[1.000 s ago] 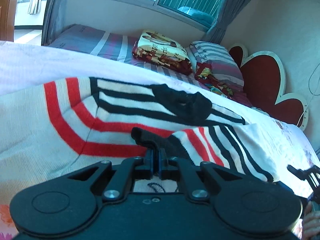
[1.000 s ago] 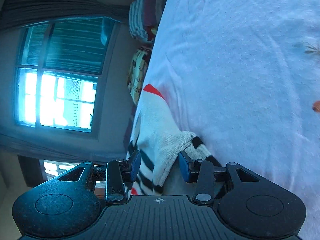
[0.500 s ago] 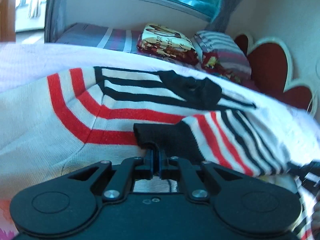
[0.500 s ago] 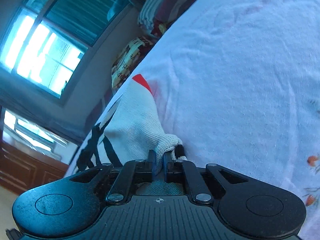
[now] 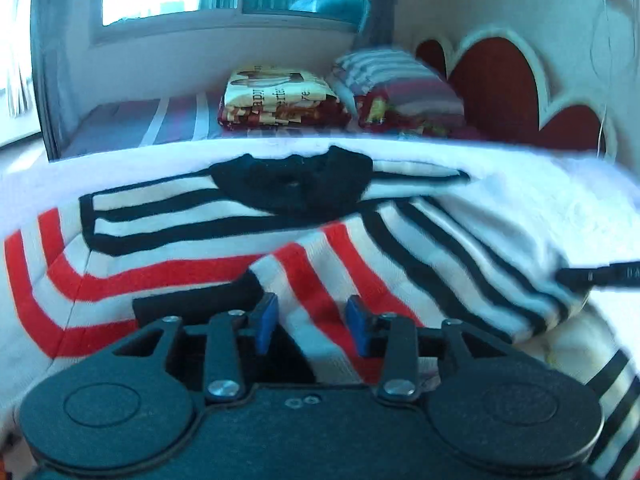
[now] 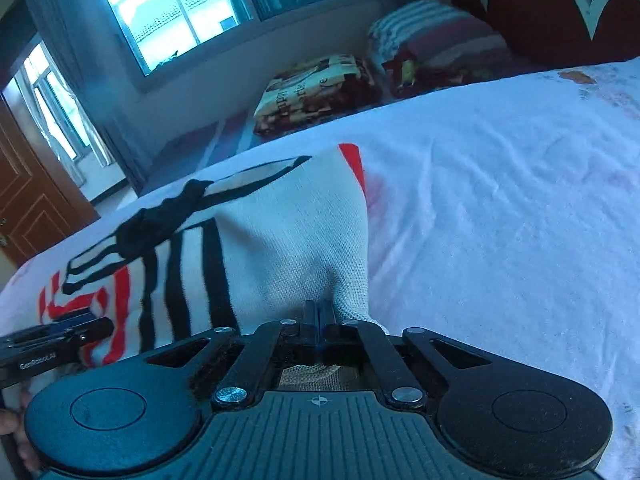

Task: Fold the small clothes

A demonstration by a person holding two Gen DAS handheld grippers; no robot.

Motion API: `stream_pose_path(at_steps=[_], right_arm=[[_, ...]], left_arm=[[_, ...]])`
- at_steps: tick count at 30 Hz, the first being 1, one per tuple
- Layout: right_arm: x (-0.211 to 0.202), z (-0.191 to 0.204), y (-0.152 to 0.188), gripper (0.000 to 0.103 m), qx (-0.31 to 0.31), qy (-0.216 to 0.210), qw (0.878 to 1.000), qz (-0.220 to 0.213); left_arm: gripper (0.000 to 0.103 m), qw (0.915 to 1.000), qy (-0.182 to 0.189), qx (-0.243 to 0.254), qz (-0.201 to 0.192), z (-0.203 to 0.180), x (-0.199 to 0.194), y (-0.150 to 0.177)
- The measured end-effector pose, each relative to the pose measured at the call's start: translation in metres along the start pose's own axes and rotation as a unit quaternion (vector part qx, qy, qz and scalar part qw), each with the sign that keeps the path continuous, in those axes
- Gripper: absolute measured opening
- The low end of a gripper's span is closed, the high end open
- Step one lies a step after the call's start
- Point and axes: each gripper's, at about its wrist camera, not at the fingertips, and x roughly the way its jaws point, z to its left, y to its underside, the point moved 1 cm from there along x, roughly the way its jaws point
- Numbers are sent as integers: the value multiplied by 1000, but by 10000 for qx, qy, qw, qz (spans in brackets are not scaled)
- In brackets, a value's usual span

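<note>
Striped knit sweater (image 5: 224,240): white ground with red and black bands and a black collar (image 5: 296,184), spread on the white bedsheet (image 6: 500,216), one sleeve (image 5: 400,264) folded across the chest so its stripes run diagonally over those of the body. Left gripper (image 5: 311,322): low over the near part of the sweater, its blue-padded fingers (image 5: 266,320) standing apart with striped fabric lying loose between them and nothing gripped; the sleeve's black cuff (image 5: 192,304) lies flat just left of the left pad. Right gripper (image 6: 318,320): fingers pressed together on a pinch of the plain white knit at the garment's edge (image 6: 344,292), the cloth puckering up into the closed tips; from this view the sweater runs away to the left, with the bare sheet to the right. The left gripper's frame (image 6: 48,344) shows at the lower left of the right wrist view, just over the striped part. Background: folded printed blanket (image 5: 280,100) and striped pillow (image 5: 400,88) side by side beyond the sheet, red heart-shaped headboard (image 5: 504,84) to the right of them, window (image 6: 176,12) with curtains behind, wooden door (image 6: 28,196) at far left of the right wrist view.
</note>
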Motion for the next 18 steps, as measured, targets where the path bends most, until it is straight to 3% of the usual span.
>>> stream_pose_path(at_steps=[2,8,11,15,18], right_arm=[[0,-1,-11,0,-255,0,9991,-349],[83,-6,-64,0,-406,-181,9988,-189],[107,-20,-85,0,-421,-31,9989,-193],[112,-35,-97,0,-401,-89,9991,-41],[82,-25,-90,0,-579,-331,9973,-302]], left_arm=[[35,9999,-69,-79,-128,3,-2,-3],[37,9997,-206,132,-98,-9,22,-20],[39,9994,-266,166,-138,-10,26,-17],[36,9990,-373,160,-206,-9,21,-16],[38,9981,-364,34,-501,-24,4,-24]])
